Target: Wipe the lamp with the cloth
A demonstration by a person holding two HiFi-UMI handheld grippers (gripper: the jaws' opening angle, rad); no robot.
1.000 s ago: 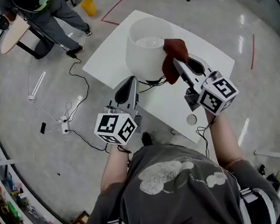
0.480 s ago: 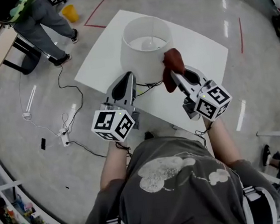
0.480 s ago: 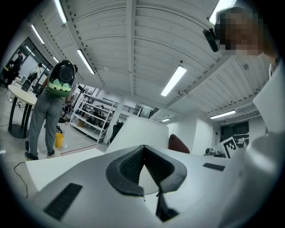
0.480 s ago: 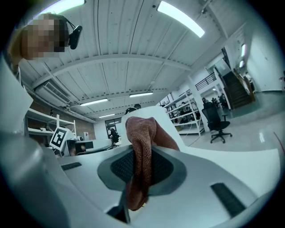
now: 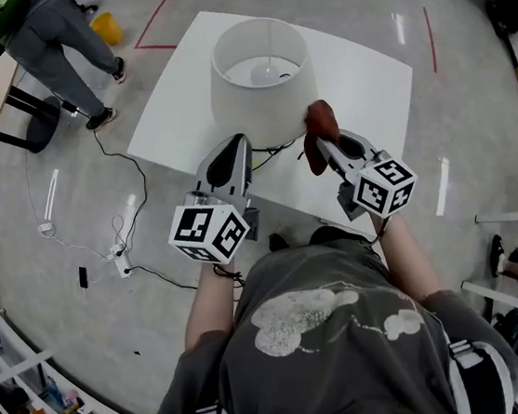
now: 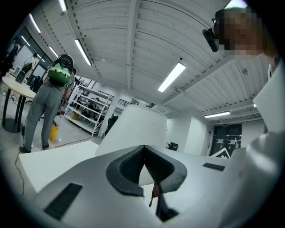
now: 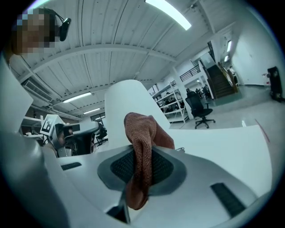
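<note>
Lamp (image 5: 263, 88) stands on the table (image 5: 366, 85), the cloth (image 5: 320, 131) at its 5 o'clock clamped in the right gripper (image 5: 320, 147), the left gripper (image 5: 239, 148) at 7 o'clock with jaws together, empty.
</note>
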